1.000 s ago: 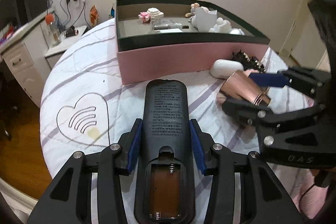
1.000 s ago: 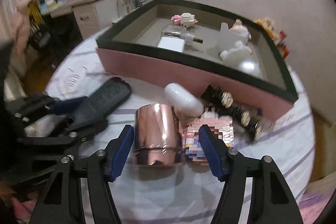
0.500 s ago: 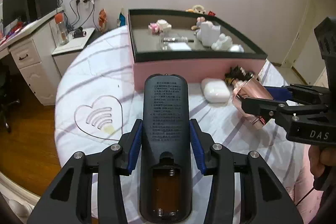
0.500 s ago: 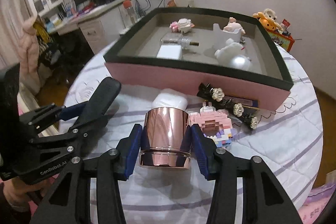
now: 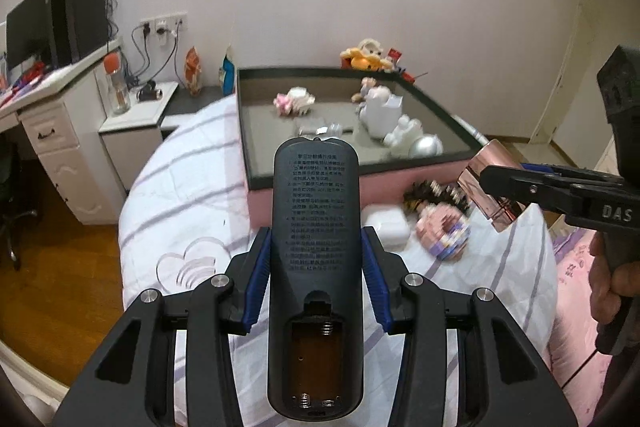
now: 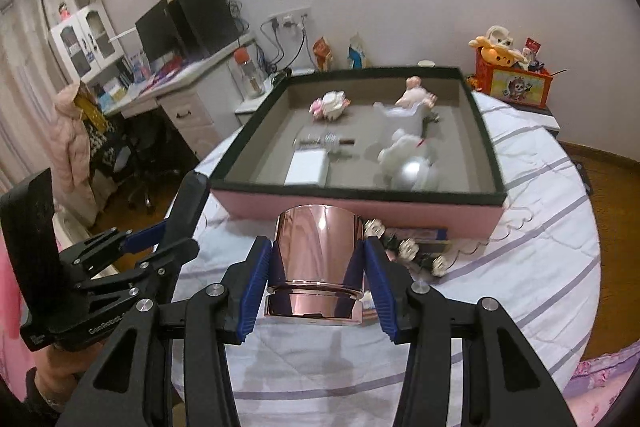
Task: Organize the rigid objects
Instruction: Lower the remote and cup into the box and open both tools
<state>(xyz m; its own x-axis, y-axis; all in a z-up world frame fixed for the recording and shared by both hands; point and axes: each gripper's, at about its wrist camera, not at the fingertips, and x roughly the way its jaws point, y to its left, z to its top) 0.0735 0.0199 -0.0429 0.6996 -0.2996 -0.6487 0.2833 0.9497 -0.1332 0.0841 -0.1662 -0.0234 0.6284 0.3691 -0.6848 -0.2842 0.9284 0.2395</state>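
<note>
Rose-gold metal cup [image 6: 316, 259] sits clamped between the blue pads of the right tool [image 6: 318, 267], lifted clear of the striped bed [image 6: 520, 267] near its front edge. The left tool [image 5: 316, 267] is clamped on the black plastic remote control [image 5: 316, 247], battery bay up. Both objects are likely held for transfer into the pink, black-rimmed open box [image 6: 400, 215] at the bed's far edge. Both tools point forward and downward toward the box.

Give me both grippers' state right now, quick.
Left gripper: shut on the long black plastic remote control.
Right gripper: shut on the shiny rose-gold metal cup.
</note>
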